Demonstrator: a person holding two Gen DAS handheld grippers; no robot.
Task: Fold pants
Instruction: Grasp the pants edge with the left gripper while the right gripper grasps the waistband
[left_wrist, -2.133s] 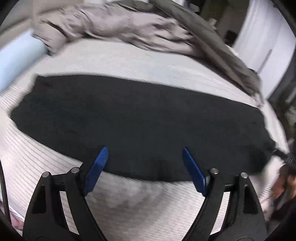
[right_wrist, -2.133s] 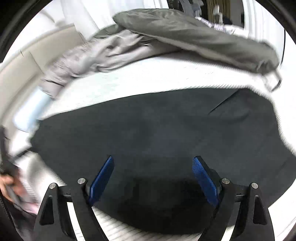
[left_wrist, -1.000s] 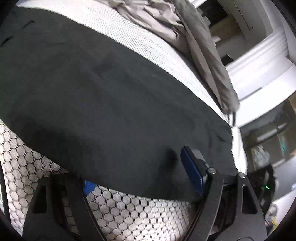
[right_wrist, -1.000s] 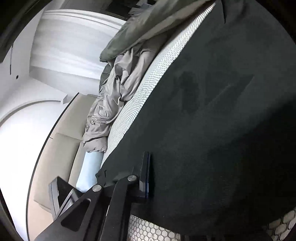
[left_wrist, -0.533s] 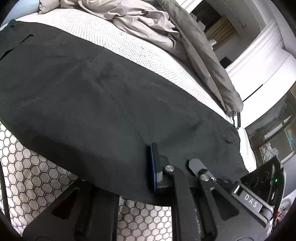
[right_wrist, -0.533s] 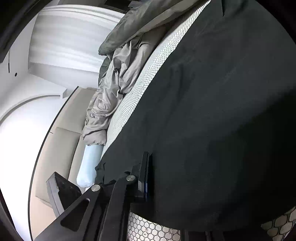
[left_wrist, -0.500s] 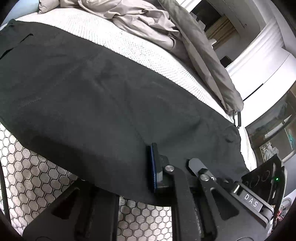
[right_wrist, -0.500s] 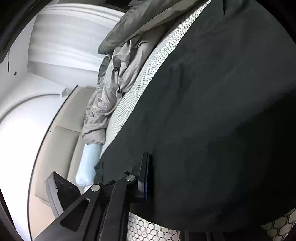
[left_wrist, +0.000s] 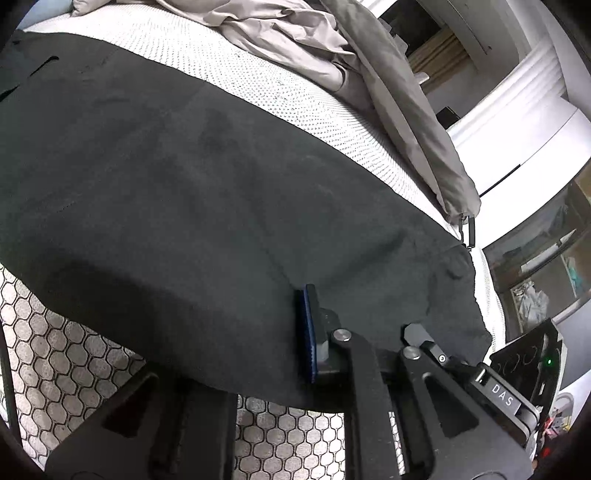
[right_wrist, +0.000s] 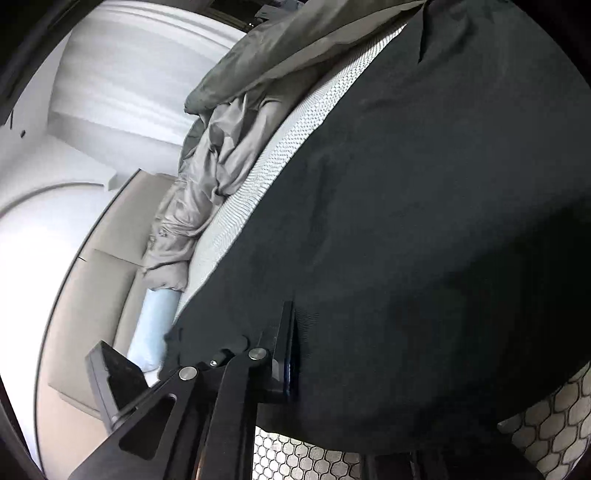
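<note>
Black pants (left_wrist: 184, 192) on white mattress (left_wrist: 277, 88); grey bedding (left_wrist: 332, 44) behind.

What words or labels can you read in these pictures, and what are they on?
"DAS": white letters on the black bar at the left gripper's lower right, in the left wrist view.
The dark box with a green light behind it bears faint round marks, too dim to read.
Right wrist view: no readable text.

Black linkage arms, silver screws, blue-padded fingers (left_wrist: 308, 332) — one housing stamped "DAS".
</note>
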